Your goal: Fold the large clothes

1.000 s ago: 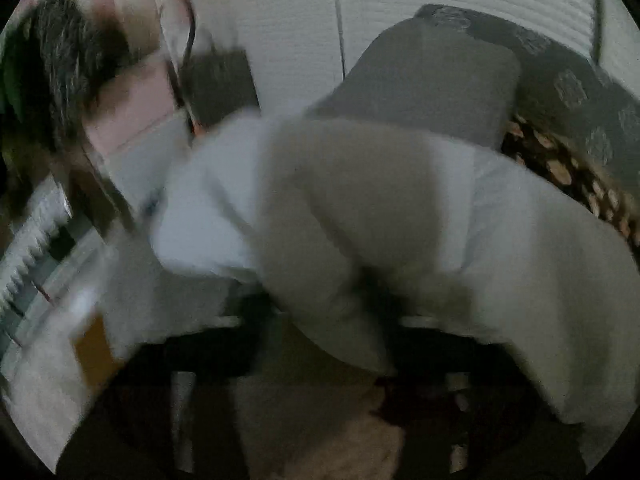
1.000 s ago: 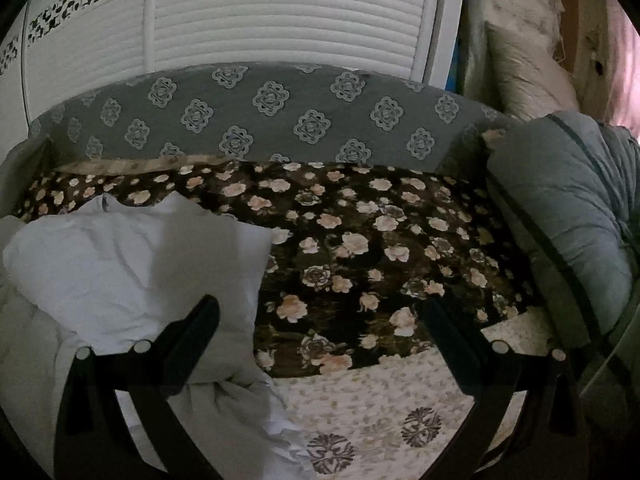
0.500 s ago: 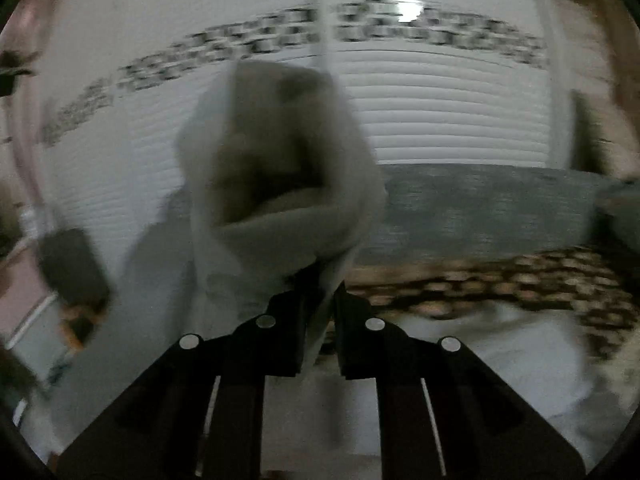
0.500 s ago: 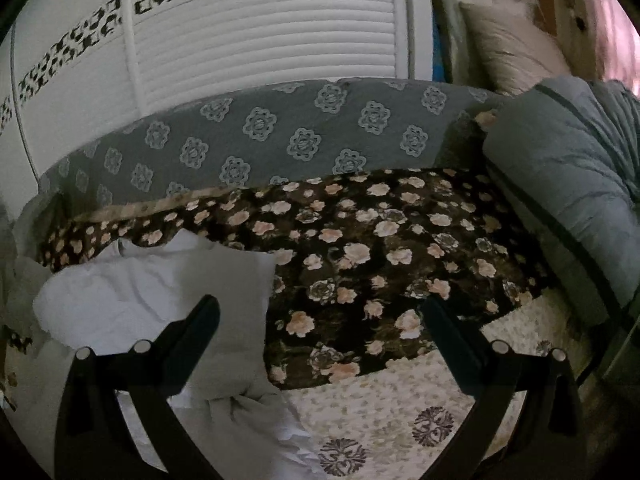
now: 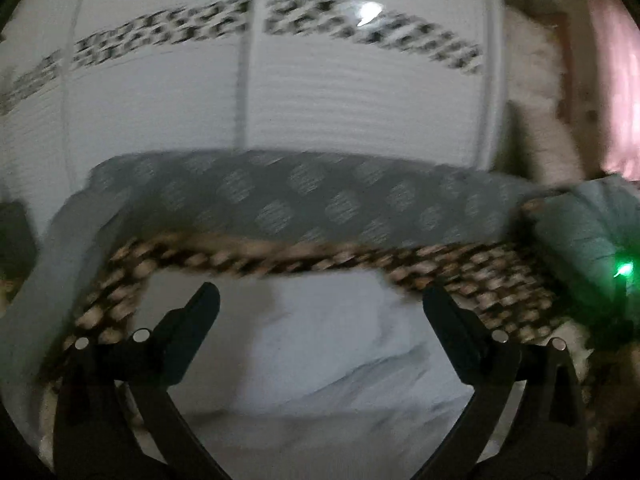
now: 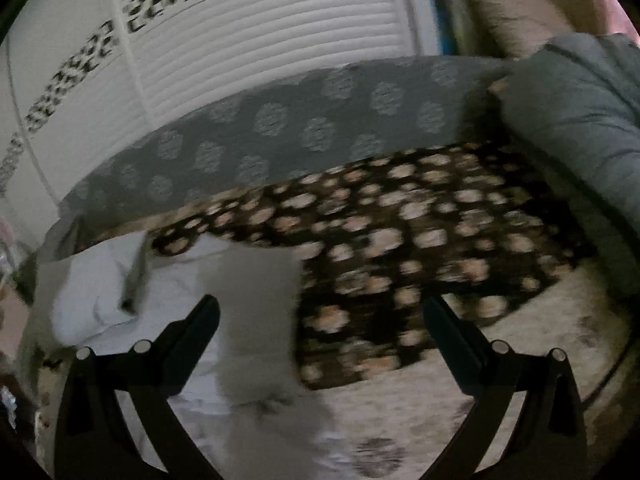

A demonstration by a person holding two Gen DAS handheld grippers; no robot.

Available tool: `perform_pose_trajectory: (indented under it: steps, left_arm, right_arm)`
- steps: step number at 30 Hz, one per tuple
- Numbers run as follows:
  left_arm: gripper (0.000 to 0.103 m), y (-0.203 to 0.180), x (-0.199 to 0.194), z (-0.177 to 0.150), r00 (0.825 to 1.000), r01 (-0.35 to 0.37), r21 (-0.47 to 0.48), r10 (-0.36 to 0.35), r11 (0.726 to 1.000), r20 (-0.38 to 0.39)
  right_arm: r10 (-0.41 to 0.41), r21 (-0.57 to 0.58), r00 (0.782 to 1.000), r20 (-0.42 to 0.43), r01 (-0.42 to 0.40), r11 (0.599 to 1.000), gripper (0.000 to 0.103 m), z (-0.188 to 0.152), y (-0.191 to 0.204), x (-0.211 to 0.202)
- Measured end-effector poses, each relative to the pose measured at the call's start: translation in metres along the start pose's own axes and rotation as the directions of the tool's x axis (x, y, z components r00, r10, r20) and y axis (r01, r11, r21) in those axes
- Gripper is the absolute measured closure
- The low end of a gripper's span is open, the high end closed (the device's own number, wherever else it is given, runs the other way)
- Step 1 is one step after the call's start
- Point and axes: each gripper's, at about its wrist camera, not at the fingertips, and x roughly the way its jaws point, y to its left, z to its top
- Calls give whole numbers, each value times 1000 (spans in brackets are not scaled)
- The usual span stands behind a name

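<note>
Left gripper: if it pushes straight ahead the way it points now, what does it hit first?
Most likely the white garment, which lies between the open left gripper fingers; the frame is blurred, so depth is uncertain.

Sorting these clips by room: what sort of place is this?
Likely a bedroom: a bed with a dark floral blanket, a grey patterned headboard, and white louvred wardrobe doors behind.

Both wrist views toward bed [image 5: 460,272], wardrobe [image 6: 280,40]
</note>
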Motion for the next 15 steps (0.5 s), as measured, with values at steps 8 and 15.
perform_pose_trajectory:
  steps: [8, 15]
  left_arm:
    - [3, 119, -11, -91, 952, -257, -92, 235, 962, -198]
    - [3, 145, -30, -134, 932, -284, -102, 249, 953, -263]
  right_arm:
    - [240, -118, 967, -87, -249, 961, 2, -6, 136, 67]
    - [358, -23, 901, -246, -374, 927, 74, -20, 216, 154]
